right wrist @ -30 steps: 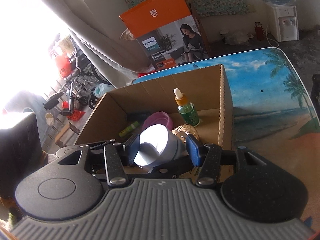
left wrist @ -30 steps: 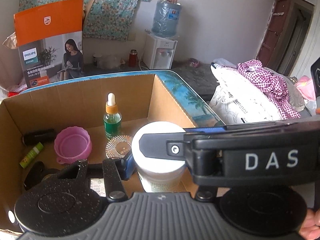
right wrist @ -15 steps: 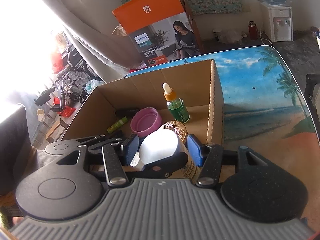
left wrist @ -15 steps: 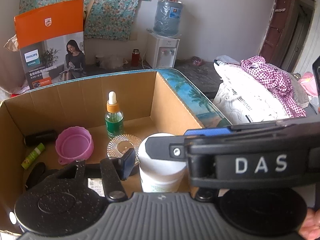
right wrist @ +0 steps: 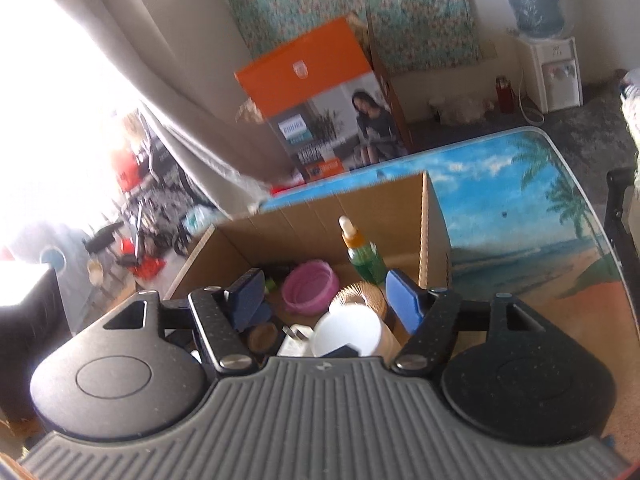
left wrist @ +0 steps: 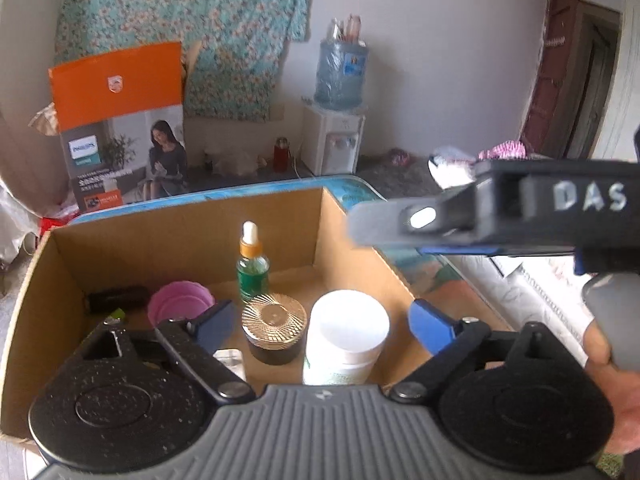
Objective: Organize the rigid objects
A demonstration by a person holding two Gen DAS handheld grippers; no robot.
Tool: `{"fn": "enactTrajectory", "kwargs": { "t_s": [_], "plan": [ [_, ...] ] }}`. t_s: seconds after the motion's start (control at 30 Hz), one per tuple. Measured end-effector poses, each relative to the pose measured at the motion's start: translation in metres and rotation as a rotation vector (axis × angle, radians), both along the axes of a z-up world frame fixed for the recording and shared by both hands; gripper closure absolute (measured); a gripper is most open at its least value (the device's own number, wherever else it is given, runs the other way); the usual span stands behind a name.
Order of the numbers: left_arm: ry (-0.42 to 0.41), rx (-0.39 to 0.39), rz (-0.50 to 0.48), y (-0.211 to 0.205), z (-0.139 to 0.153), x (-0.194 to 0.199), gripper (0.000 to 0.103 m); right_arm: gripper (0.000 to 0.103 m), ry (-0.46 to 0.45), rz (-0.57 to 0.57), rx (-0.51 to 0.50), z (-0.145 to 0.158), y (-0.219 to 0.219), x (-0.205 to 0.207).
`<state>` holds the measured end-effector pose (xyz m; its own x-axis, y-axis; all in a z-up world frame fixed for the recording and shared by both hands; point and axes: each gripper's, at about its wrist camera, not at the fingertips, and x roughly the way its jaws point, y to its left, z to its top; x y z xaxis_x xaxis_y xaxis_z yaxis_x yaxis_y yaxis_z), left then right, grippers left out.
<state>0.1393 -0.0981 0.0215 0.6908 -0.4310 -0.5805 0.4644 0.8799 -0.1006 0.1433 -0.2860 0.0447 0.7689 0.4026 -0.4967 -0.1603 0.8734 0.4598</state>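
— What does the left wrist view show?
— The left gripper (left wrist: pixel 322 324) has its jaws opening wide; the white jar (left wrist: pixel 346 336) stands between them, untouched, upright inside the cardboard box (left wrist: pixel 192 232), just beside a gold-lidded jar (left wrist: pixel 275 332). A green dropper bottle (left wrist: pixel 252 270) stands behind.
— And the right wrist view?
— The right gripper (right wrist: pixel 324 300) is opening too, pads clear of the white jar. A pink cup (right wrist: pixel 310 286) sits in the box, which rests on the beach-print table (right wrist: pixel 520 208).

"DAS" stands in white on the right hand-held gripper (left wrist: pixel 520 216); the orange box (left wrist: pixel 120 120) reads "PHILIPS".
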Motion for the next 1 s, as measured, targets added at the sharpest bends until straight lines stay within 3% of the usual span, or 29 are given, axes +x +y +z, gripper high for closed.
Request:
{"fn": "enactTrajectory", "kwargs": {
  "t_s": [0.23,0.33,0.4,0.57,1.0],
  "plan": [
    [-0.048,-0.05,0.083,0.044,0.024,-0.024,0.0,0.022,-0.107,-0.068,0.007,0.032,-0.005,-0.041],
    [-0.053,-0.041,0.172,0.059,0.031,-0.032,0.0,0.013,-0.137,-0.108,-0.043,0.041,-0.002,-0.06],
    [-0.049,-0.035,0.23,0.069,0.034,-0.034,0.0,0.001,-0.144,-0.145,-0.088,0.044,0.003,-0.073],
    [-0.054,0.006,0.422,0.082,0.034,-0.042,0.0,0.001,-0.118,-0.218,-0.216,0.039,0.026,-0.092],
    [0.019,0.161,0.391,0.08,0.007,-0.042,0.0,0.001,0.047,-0.258,-0.392,-0.004,0.081,-0.085]
  ]
}}
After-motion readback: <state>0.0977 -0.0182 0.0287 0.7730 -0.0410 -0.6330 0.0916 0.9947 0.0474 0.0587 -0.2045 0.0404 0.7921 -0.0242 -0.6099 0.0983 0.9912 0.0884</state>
